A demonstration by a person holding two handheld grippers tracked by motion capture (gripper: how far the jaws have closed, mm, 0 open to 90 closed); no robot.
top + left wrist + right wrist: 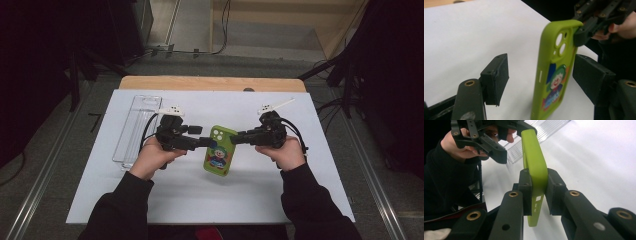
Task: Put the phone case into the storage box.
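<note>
Item: green phone case (219, 151), mid-bench (190, 190), held clear of the surface; long axis runs 12 to 6 o'clock in the high view.
Right tongs (535, 185): closed on the case's 3 o'clock edge.
Left tongs (541, 75): jaws apart, straddling the 9 o'clock edge, not yet clamped.
Clear tray (137, 127): at 9 o'clock.

tabletop (280, 190): white sheet over a wooden top, wood strip showing along the far edge | clear plastic tray (137, 127): lies directly on the sheet at the left side, long axis running near to far
</note>
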